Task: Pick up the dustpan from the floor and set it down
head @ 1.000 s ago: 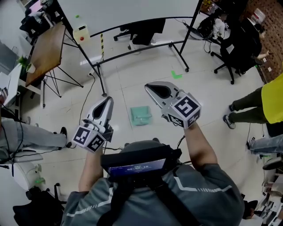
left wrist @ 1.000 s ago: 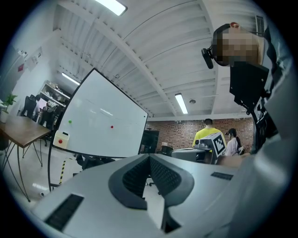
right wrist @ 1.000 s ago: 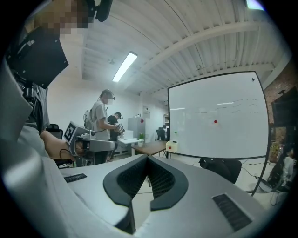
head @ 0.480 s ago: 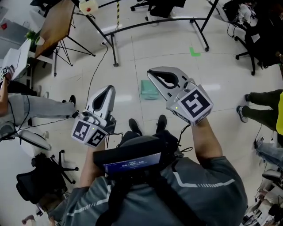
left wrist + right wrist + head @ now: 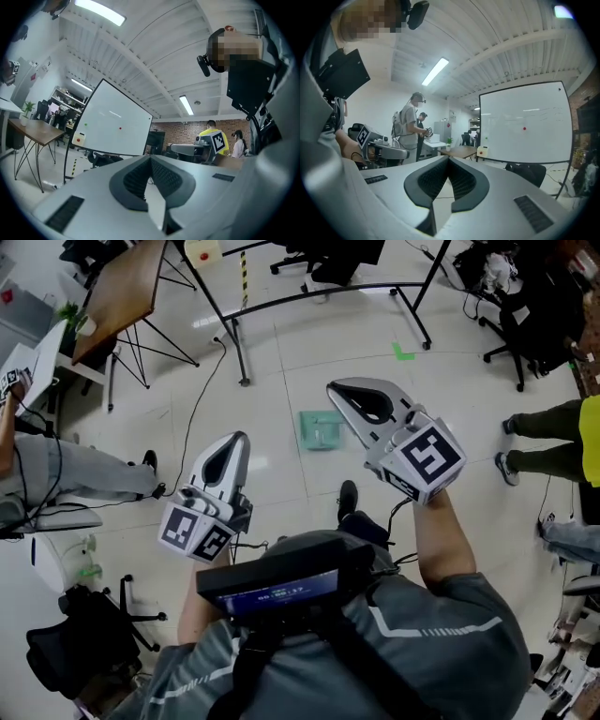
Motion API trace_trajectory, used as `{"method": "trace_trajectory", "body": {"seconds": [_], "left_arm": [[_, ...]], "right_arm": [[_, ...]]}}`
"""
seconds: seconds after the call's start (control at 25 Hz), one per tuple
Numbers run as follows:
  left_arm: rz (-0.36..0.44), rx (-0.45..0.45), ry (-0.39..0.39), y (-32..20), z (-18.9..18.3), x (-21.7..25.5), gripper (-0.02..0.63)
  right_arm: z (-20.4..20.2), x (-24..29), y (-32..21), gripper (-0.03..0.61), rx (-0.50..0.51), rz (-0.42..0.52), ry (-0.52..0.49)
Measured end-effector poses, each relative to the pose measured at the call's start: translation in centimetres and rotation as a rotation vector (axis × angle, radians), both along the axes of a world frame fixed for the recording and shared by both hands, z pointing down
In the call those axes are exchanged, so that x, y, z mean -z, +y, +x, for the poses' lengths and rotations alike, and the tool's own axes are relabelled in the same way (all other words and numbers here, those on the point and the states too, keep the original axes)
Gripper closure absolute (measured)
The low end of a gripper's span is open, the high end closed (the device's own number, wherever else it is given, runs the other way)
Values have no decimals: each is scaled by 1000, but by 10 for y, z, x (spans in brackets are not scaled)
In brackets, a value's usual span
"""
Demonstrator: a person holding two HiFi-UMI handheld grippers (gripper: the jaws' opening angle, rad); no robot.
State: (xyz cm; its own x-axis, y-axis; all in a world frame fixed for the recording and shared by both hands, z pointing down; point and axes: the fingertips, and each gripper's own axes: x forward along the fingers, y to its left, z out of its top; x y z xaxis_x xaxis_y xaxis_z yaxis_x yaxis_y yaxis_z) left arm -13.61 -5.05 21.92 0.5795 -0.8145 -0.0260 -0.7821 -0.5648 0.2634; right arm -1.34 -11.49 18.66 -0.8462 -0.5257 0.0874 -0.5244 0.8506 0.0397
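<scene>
A pale green dustpan lies flat on the tiled floor, in front of my feet. Both grippers are held level well above the floor, and neither touches the dustpan. In the head view my left gripper points forward to the left of the dustpan. My right gripper shows just to its right. The left gripper has its jaws closed together at the tip with nothing between them. The right gripper is shut and empty as well. The dustpan does not appear in either gripper view.
A whiteboard's black wheeled stand crosses the floor beyond the dustpan. A wooden table stands far left and office chairs far right. One person in yellow is at the right, another sits at the left. A cable runs over the tiles.
The person has walked on, carrying both grippers across the room, and the view has shifted with them. The dustpan still lies on the floor. Both grippers stay shut and empty.
</scene>
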Motion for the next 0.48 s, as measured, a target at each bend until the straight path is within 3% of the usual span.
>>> {"method": "trace_trajectory", "body": {"seconds": [0.24, 0.48], "left_arm": [[19, -88, 20, 92, -110, -16, 588], [6, -149, 89, 148, -144, -6, 588]], "right_arm": [[-87, -11, 94, 558, -124, -36, 2], [-117, -4, 169, 558, -214, -13, 93]]}}
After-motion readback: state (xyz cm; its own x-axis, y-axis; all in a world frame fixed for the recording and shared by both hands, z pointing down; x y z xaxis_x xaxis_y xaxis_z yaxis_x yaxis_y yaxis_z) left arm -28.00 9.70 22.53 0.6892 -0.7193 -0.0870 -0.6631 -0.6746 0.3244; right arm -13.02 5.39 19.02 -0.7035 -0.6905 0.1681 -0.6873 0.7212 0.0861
